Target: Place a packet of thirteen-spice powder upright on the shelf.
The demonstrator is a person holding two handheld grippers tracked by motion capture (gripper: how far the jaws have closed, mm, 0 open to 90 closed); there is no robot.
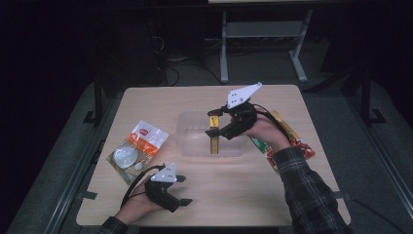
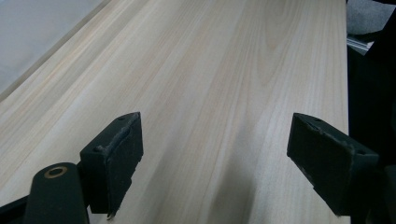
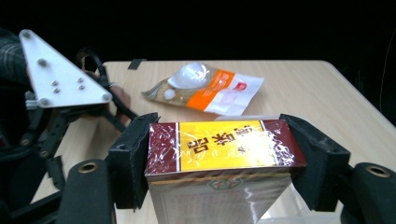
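My right claw [image 3: 219, 158] pinches a maroon and yellow box [image 3: 219, 149] by its sides, holding it upright over the clear tub [image 1: 195, 141] in the middle of the surface [image 1: 160, 102]. My left claw [image 2: 217, 163] rests spread and empty near the front edge. I judge the box lifted but not yet set down; the orange pouch [image 1: 141, 146] and the red packet [image 1: 292, 139] lie outside the tub.

Left tongs [image 1: 182, 190] rest low with jaws spread wide, nothing between them; right tongs [image 1: 214, 123], raised on an outstretched forearm, clamp something.
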